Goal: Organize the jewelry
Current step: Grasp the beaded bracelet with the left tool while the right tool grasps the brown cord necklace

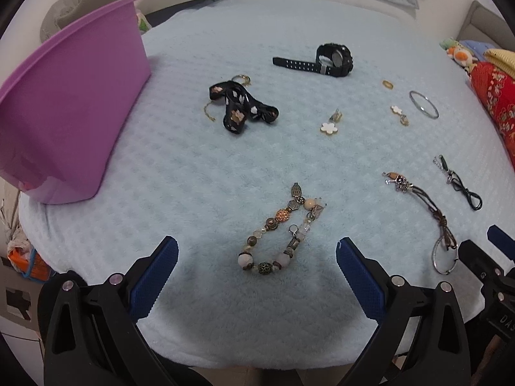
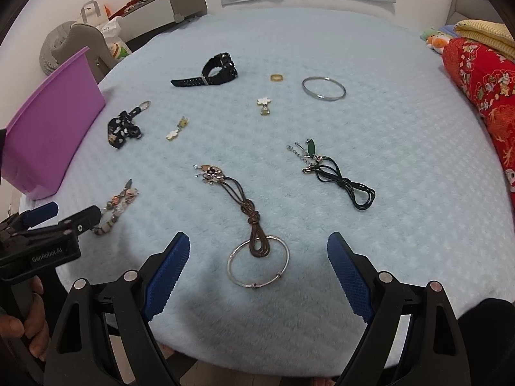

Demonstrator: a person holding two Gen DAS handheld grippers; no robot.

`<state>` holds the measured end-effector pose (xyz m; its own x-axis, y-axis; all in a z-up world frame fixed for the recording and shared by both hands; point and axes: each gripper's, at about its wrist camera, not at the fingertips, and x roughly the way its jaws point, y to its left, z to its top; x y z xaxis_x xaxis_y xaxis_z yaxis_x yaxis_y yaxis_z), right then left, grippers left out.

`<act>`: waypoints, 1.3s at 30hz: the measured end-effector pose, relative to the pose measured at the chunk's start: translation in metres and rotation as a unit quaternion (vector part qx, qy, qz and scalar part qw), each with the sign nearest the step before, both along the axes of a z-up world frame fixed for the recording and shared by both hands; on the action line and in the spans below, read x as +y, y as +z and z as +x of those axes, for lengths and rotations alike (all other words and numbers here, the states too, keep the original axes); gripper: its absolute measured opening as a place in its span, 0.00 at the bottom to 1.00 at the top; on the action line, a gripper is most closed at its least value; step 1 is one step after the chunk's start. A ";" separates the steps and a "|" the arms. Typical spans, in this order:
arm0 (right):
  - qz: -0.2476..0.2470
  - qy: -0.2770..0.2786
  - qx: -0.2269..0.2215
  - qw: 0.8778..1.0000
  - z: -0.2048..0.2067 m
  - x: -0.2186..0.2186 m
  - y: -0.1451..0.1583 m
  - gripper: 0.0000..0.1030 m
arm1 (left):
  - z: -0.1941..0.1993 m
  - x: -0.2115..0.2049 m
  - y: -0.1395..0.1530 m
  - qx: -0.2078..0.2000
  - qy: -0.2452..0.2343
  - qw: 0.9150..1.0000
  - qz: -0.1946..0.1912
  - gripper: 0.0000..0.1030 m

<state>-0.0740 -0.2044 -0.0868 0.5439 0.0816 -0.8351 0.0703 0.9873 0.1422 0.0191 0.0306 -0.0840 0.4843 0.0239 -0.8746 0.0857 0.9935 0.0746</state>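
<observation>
Both grippers are hovering with jaws wide open; nothing is collected yet.
Left gripper (image 1: 257, 254) is facing the beaded bracelet (image 1: 278, 236) near the bed's front edge; next, probably closing on it for the purple bin (image 1: 64, 106).

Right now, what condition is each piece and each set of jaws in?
Left gripper: jaws open, empty.
Right gripper: jaws open, empty.
Beaded bracelet: unclasped, lying loose.
Black watch: strap unbuckled.
Silver bangle: lying flat.
Purple bin: upright, inside hidden.

The purple bin (image 1: 64, 112) is cut off, its inside hidden.
</observation>
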 end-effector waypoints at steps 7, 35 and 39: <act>0.001 0.003 0.021 1.000 0.016 -0.008 -0.018 0.81 | 0.013 0.000 -0.018 0.011 -0.001 1.000 -0.002 0.94; -0.042 0.077 0.033 0.996 0.059 0.017 -0.042 0.47 | 0.027 -0.002 -0.045 0.014 -0.015 1.000 -0.018 0.82; -0.030 0.095 0.034 0.994 0.059 0.020 -0.039 0.10 | 0.022 -0.009 -0.040 0.012 -0.031 0.999 -0.022 0.61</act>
<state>-0.0153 -0.1843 -0.1260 0.4666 0.1254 -0.8755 -0.1101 0.9904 0.0832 0.0408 0.0221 -0.1241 0.4622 -0.0449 -0.8856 0.1485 0.9885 0.0274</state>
